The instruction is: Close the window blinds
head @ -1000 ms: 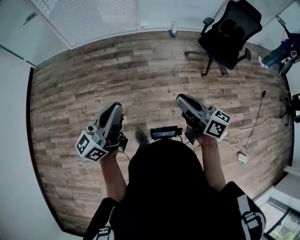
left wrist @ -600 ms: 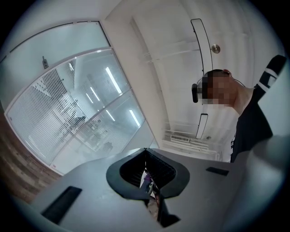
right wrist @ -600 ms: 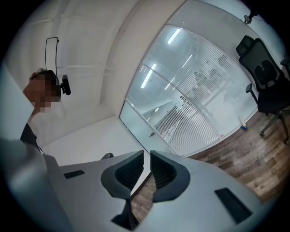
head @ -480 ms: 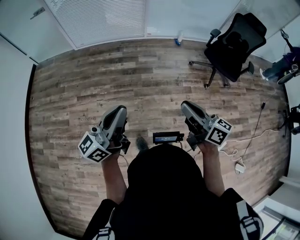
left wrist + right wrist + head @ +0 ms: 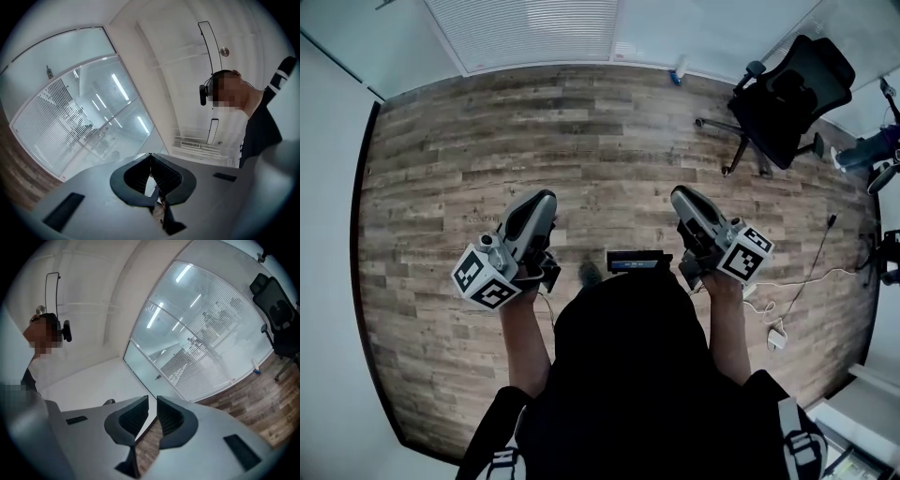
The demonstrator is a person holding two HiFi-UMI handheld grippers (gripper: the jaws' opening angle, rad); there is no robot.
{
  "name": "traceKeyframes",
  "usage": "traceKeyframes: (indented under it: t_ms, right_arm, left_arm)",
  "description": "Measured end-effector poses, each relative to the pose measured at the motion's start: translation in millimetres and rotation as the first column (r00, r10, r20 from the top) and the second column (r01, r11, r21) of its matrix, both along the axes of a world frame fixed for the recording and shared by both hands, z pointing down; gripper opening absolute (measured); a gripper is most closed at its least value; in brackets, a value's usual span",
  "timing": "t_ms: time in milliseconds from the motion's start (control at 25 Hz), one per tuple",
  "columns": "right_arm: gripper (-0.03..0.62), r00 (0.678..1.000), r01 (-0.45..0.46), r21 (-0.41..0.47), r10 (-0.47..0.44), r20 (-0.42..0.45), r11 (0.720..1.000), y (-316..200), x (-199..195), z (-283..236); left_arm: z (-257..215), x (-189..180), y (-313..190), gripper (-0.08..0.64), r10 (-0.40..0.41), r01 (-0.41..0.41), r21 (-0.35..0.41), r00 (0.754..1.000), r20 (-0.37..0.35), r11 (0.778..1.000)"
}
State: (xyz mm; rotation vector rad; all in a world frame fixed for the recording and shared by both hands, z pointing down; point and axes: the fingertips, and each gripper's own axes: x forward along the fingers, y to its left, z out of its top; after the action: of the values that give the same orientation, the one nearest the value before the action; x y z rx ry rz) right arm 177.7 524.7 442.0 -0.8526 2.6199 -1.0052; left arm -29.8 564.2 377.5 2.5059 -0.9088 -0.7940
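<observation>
Wood-plank floor (image 5: 581, 131) runs from your feet to the far wall. The white window blinds (image 5: 534, 28) hang there, well apart from both grippers. Your left gripper (image 5: 542, 199) has its fingers pressed together on nothing. The fingers of your right gripper (image 5: 682, 195) are all but together, with only floor showing through the slit. A black office chair (image 5: 787, 94) stands near the floor's far right corner.

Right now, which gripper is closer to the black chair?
Right. The right gripper is below-left of the black chair; the left gripper is farther left across the floor.
</observation>
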Motion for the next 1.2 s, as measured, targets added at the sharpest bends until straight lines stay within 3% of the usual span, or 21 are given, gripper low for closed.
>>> traceKeyframes:
  t_ms: [480,720,880,1040,1200]
  right_arm:
    - [0.049,0.997,0.075,0.0,-0.075,-0.022,0.997,-14,-60,4]
    - [0.049,0.998,0.057,-0.011,-0.057,-0.021,0.998,-8,-55,7]
    - [0.049,0.998,0.057,-0.01,-0.058,-0.027,0.998,-6,-56,8]
    - [0.049,0.998,0.065,-0.005,-0.065,-0.024,0.998,-9,-60,8]
    - [0.049,0.997,0.067,0.018,-0.066,-0.027,0.998,-10,-58,-2]
  left_arm:
    - [9,-50,-1,0.009,-0.059,0.059,-0.025,0.998,-0.003,0.998]
    - [12,-50,2,0.009,-0.062,0.062,-0.031,0.998,0.007,0.998]
    - [20,-54,-4,0.012,-0.12,0.123,-0.06,0.991,0.057,0.991]
    - [22,-57,-8,0.072,-0.151,0.158,-0.053,0.983,0.107,0.986]
    - [20,-56,-6,0.072,-0.155,0.16,-0.043,0.982,0.109,0.986]
